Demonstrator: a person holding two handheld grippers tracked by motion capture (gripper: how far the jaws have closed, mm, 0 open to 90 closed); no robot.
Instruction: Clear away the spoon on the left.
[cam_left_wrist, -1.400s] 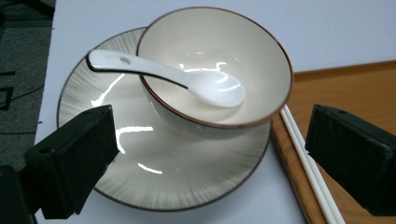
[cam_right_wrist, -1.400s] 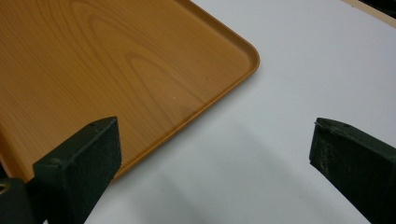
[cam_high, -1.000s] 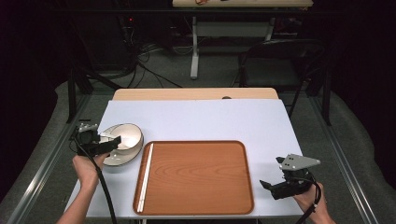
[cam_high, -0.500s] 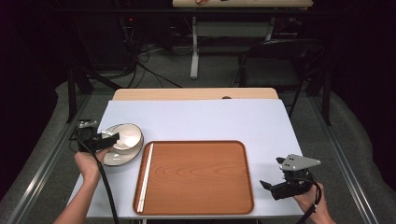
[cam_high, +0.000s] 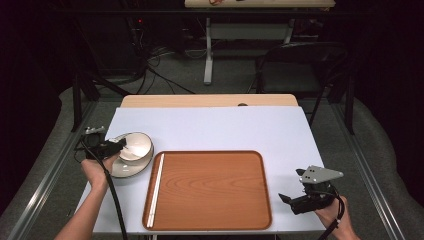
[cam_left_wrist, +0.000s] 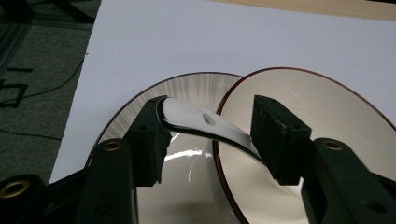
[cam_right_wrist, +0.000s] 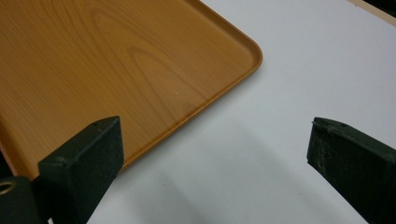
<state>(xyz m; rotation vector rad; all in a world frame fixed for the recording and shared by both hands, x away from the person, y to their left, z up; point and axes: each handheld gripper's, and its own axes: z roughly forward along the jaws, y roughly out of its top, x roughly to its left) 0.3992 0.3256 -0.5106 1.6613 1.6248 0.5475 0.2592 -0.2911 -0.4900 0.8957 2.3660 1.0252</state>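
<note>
Both grippers black: left gripper (cam_high: 117, 146) trails a black cable, brass screws on its jaws (forearms bare); right gripper (cam_high: 286, 199) has a grey three-cornered top plate.

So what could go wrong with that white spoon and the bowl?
The left gripper has its jaws around the white ceramic spoon's handle with gaps showing on both sides, so the glossy spoon might slip or twist when lifted. The spoon reaches into the cream bowl with the brown rim, which leans on the shallow cream plate; pulling carelessly could rock or tip the bowl.
</note>
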